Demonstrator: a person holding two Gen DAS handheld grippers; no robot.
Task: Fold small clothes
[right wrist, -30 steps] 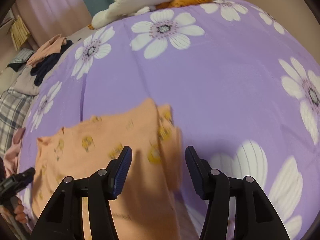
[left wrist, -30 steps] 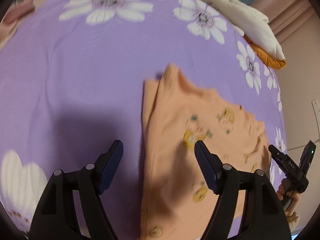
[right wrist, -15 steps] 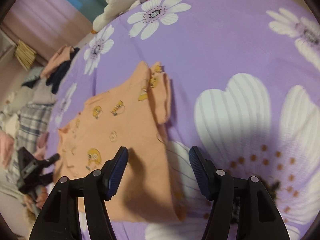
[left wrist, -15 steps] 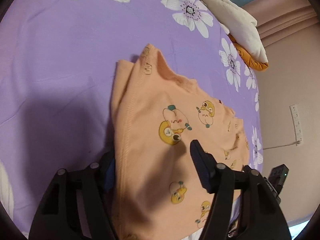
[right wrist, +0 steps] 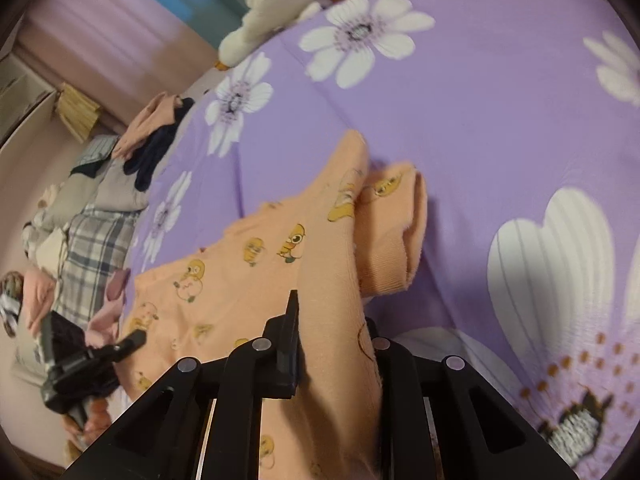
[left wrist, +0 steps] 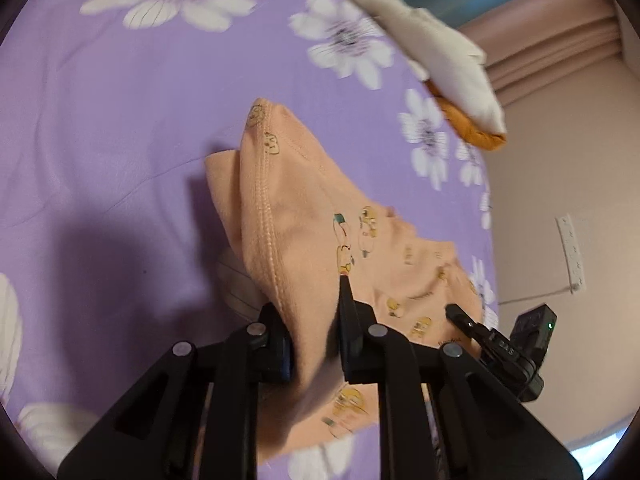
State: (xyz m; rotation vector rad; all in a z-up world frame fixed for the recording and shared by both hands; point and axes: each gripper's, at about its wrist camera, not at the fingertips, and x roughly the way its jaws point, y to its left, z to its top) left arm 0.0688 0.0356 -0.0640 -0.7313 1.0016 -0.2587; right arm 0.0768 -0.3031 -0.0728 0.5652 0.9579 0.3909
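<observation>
A small peach child's top with yellow cartoon prints [left wrist: 304, 216] lies on a purple flowered bedsheet [left wrist: 120, 128], a sleeve folded in at its far end. My left gripper [left wrist: 316, 320] is shut on the near hem of the top, fabric bunched between its fingers and lifted. In the right wrist view the same top [right wrist: 256, 272] runs from the sheet [right wrist: 480, 120] up into my right gripper [right wrist: 332, 328], which is shut on the other hem corner. Each gripper shows in the other's view: the right one [left wrist: 500, 344] at lower right, the left one [right wrist: 92, 356] at lower left.
A white and orange bundle [left wrist: 436, 52] lies at the bed's far edge. A pile of folded clothes, plaid, grey and dark [right wrist: 100, 200], sits at the left side of the bed. A wall with a socket strip [left wrist: 572, 252] is to the right.
Both grippers were open above the top. They came down over its near hem, closed on the fabric and lifted the edge off the sheet.
</observation>
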